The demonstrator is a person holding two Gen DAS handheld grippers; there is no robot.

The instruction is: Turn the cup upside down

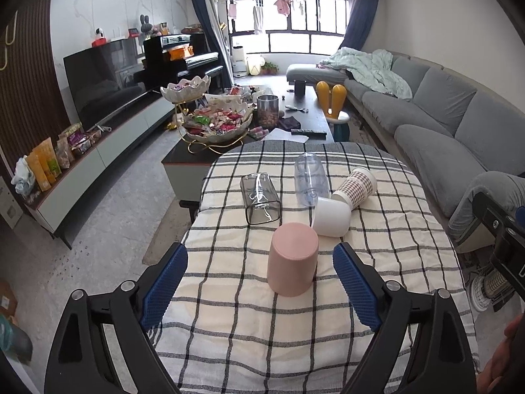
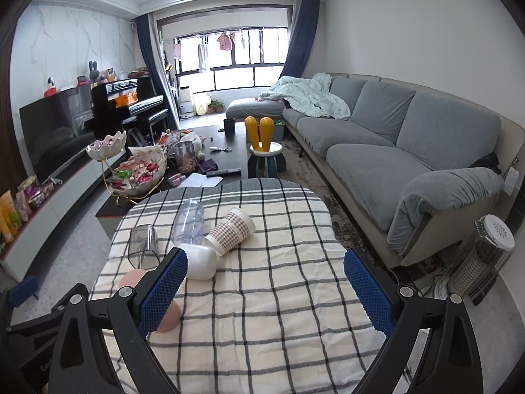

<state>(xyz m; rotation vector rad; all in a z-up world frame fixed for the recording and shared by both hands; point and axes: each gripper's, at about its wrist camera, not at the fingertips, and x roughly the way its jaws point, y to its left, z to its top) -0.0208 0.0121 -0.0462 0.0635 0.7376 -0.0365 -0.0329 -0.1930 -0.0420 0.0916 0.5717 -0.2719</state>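
- Standing mouth-down at lower centre of the left wrist view: pink cup (image 1: 293, 259), on the checked tablecloth (image 1: 393, 262).
- Left gripper (image 1: 260, 287) spread wide, blue pads either side of the cup, not touching.
- Right gripper (image 2: 265, 290) also spread, gripping nothing (pink cup partly hidden behind its left finger).
- White cup (image 1: 331, 216), checked paper cup (image 1: 356, 186), clear bottle (image 1: 311, 177) and clear tumbler (image 1: 261, 202) lie on their sides further up the frame.

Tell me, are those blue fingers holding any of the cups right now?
No. Both the left gripper and the right gripper are open and hold nothing; the pink cup stands untouched between the left fingers.
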